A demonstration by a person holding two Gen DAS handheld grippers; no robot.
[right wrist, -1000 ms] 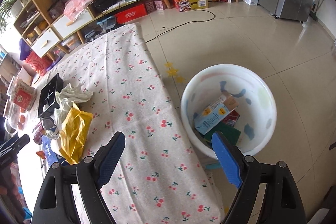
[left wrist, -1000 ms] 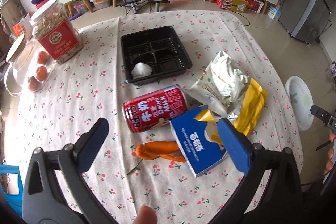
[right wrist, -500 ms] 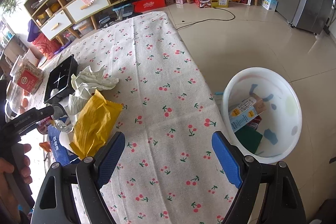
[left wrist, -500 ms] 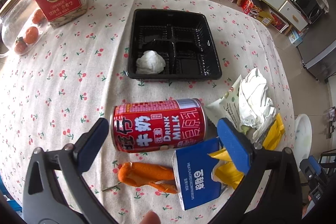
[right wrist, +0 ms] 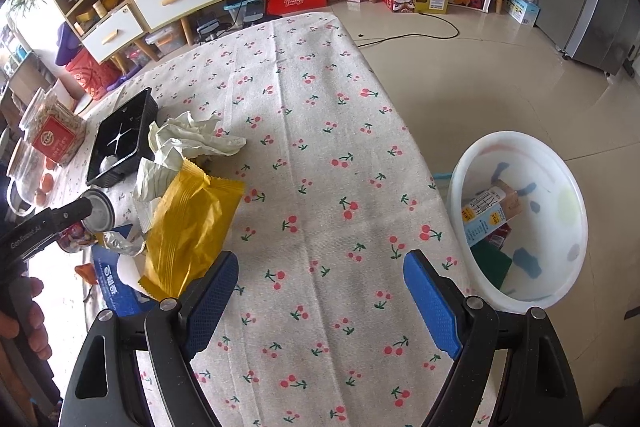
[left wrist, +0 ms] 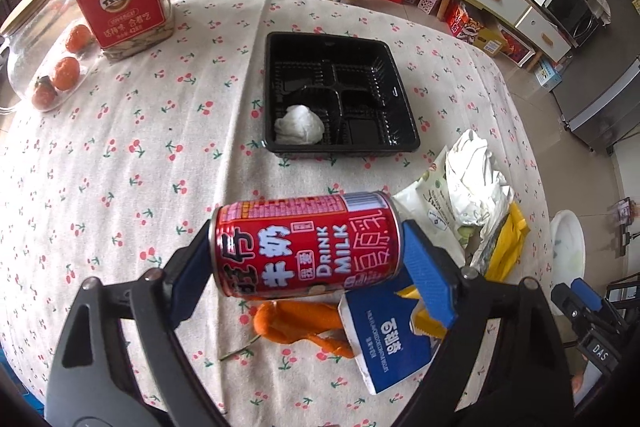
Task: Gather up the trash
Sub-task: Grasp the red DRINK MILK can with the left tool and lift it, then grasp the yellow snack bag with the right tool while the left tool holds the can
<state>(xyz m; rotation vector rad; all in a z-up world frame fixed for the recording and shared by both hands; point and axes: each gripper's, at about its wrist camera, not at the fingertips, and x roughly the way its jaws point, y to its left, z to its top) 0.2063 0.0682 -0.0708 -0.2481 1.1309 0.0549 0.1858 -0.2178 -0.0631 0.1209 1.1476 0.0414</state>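
Left gripper point(left wrist: 308, 259) is coming down around the red milk can point(left wrist: 306, 245), which is lying on its side on the cherry tablecloth point(left wrist: 132, 155). Its jaws have just been closing in, and the can is sitting right between the two blue pads. The pads look like they are touching the can's two ends, but I am not sure they are squeezing yet. Right gripper point(right wrist: 318, 291) is hanging wide apart over a bare bit of cloth near the table edge, holding nothing.

More trash is waiting beside the can: an orange peel point(left wrist: 296, 323), a blue box point(left wrist: 384, 339), a yellow wrapper point(right wrist: 188, 223) and some crumpled white paper point(right wrist: 192, 135). A black tray point(left wrist: 336, 95) with a white tissue ball point(left wrist: 300, 125) in it is sitting farther back.

I think the step now is grabbing the can. Next, the jaws are needing a firm squeeze, because a round can may roll or slip. Then it is going up and over to the white bin point(right wrist: 520, 227) on the floor by the table, where some trash is already lying.
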